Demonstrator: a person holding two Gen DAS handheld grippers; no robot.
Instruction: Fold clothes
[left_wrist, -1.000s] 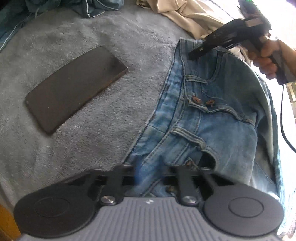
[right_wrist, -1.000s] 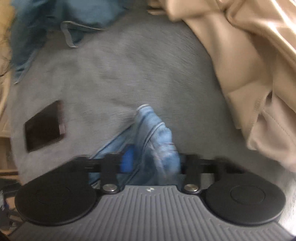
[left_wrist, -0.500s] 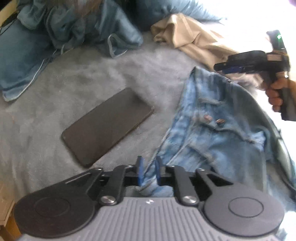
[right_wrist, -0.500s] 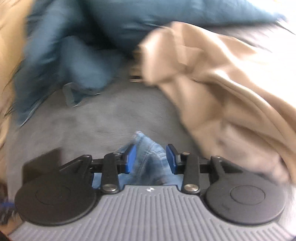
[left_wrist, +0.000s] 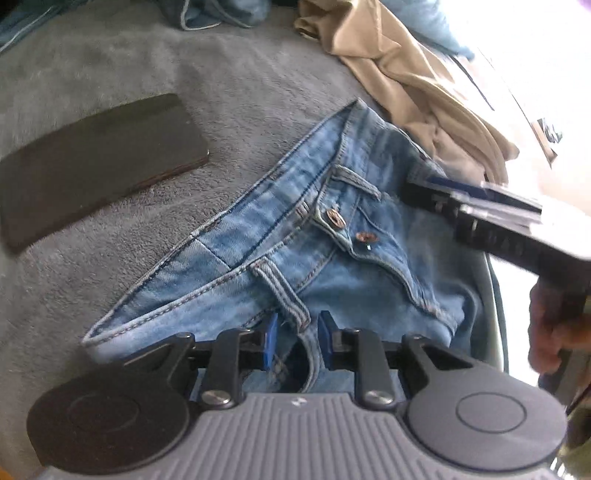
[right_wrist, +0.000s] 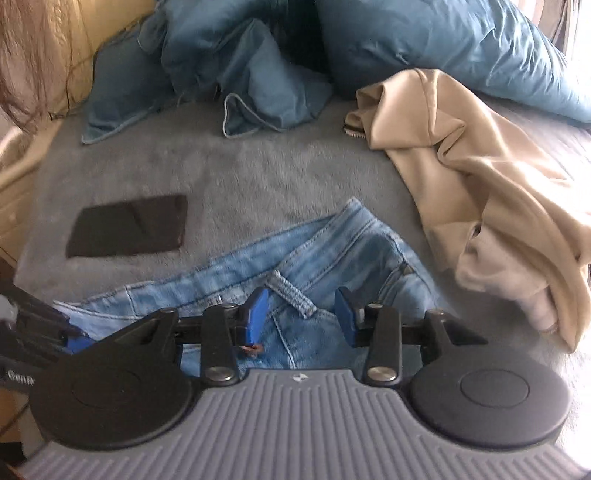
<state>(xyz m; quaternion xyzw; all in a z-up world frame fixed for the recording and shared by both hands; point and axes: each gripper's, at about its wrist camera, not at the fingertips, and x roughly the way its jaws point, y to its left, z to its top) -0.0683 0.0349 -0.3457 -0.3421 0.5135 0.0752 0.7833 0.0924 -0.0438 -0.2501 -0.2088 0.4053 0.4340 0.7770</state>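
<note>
The grey blanket (right_wrist: 258, 173) fills most of both views and carries everything else. A beige garment (right_wrist: 480, 177) is heaped at the right of the right wrist view, with blue bedding (right_wrist: 229, 74) bunched along the top edge.

The jeans (left_wrist: 332, 258) lie crumpled in the lower centre of both views, waist end showing. In the left wrist view the waistband runs as a long diagonal from the lower left up to the upper right, where its far corner stops just short of the beige garment. That axis is what the coming move turns on: each gripper sits at one end of it, so a regrasp would start from there.

A dark phone (left_wrist: 92, 166) lies flat at the left of the left wrist view, apart from the denim.

The right gripper (right_wrist: 299, 317) hovers over the middle of the waistband, its jaws opening; a belt loop (right_wrist: 295, 295) shows in the gap, and the blue pads appear clear of the cloth.

The left gripper (left_wrist: 295, 341) is at the near, lower end of the waistband, jaws opening but only narrowly apart. Denim sits between the pads; whether they touch it is hard to tell from this angle, though probably not. By this view the left gripper is the nearer to the cloth.
</note>
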